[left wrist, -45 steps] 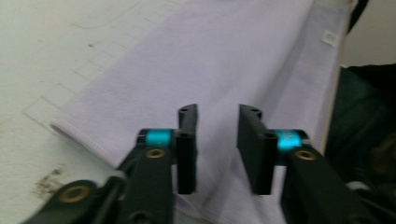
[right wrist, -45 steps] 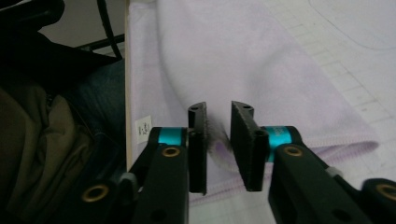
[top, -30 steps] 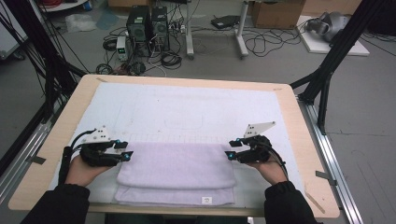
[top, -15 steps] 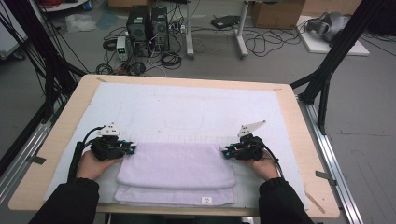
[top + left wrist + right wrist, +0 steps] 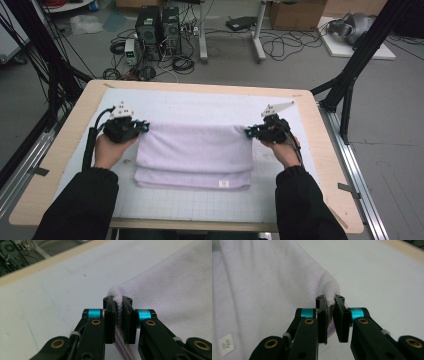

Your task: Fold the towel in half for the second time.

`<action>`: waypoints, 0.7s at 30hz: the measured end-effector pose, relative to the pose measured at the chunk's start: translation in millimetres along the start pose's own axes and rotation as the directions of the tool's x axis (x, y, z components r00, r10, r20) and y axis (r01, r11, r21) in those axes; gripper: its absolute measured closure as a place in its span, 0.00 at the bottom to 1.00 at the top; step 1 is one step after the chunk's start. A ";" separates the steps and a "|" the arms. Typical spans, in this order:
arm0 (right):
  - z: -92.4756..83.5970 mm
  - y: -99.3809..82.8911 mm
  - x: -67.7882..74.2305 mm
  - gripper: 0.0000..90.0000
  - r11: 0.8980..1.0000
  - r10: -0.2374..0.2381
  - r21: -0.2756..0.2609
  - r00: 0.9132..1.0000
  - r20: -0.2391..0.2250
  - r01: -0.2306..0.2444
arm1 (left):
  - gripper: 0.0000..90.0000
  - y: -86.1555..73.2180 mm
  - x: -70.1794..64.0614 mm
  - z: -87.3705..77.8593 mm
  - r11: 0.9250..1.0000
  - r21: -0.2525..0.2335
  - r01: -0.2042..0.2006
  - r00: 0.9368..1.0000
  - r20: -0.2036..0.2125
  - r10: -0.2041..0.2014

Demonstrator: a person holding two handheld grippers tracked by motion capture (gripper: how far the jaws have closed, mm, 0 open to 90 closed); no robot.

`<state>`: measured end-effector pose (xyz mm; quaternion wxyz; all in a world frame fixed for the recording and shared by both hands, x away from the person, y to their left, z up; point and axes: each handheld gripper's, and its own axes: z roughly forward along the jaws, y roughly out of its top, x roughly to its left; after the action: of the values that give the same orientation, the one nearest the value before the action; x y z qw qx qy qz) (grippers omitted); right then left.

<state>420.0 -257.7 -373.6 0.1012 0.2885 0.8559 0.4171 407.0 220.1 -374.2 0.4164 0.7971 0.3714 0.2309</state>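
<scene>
Towel (image 5: pixel 195 155) on table (image 5: pixel 65 150) — between left and right hands.

From my seat the towel (image 5: pixel 195 152) looks like soft, fuzzy lilac terry cloth, matt. The mat (image 5: pixel 200 102) under it is smooth pale plastic-looking sheet, and the table (image 5: pixel 75 115) edge is light wood, also matt.

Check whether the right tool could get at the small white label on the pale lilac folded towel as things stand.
Probably not yet: the right tool is shut on the pale lilac folded towel's far right corner. The small white label lies uncovered near the front edge, reachable after letting go.
</scene>
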 end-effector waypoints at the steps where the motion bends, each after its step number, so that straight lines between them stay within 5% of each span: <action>1: 1.1 5.3 -4.9 0.77 1.000 0.004 -0.012 1.000 0.027 -0.004 | 0.76 4.3 2.7 3.0 1.000 0.002 0.010 0.999 -0.034 -0.010; 3: 5.3 7.2 -11.8 0.62 0.999 0.045 -0.031 0.995 0.084 -0.043 | 0.69 5.4 6.9 6.4 0.999 0.003 0.043 0.999 -0.026 -0.043; 6: 12.8 -2.0 -14.7 0.57 0.996 0.092 -0.009 0.995 0.044 -0.091 | 0.63 -3.6 4.8 7.9 0.998 0.054 0.035 0.999 0.024 -0.036; 14: 13.1 -36.2 19.0 0.59 0.999 0.026 0.025 1.000 -0.014 -0.026 | 0.64 -45.8 -18.7 -3.4 0.998 0.067 0.016 0.992 0.124 -0.024; 17: 12.0 -45.7 28.9 0.61 1.000 0.022 0.017 0.999 -0.042 -0.021 | 0.65 -58.5 -27.1 -10.9 0.999 0.045 0.016 0.985 0.170 -0.023; 21: 12.8 -51.3 38.0 0.59 0.997 0.020 0.071 0.996 -0.089 -0.014 | 0.62 -73.1 -33.9 -15.2 0.999 0.048 0.011 0.970 0.243 -0.022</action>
<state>373.4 -252.2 -418.7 0.0486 0.2802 0.8712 0.4001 346.6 228.5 -429.0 0.4423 0.8256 0.3294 0.1191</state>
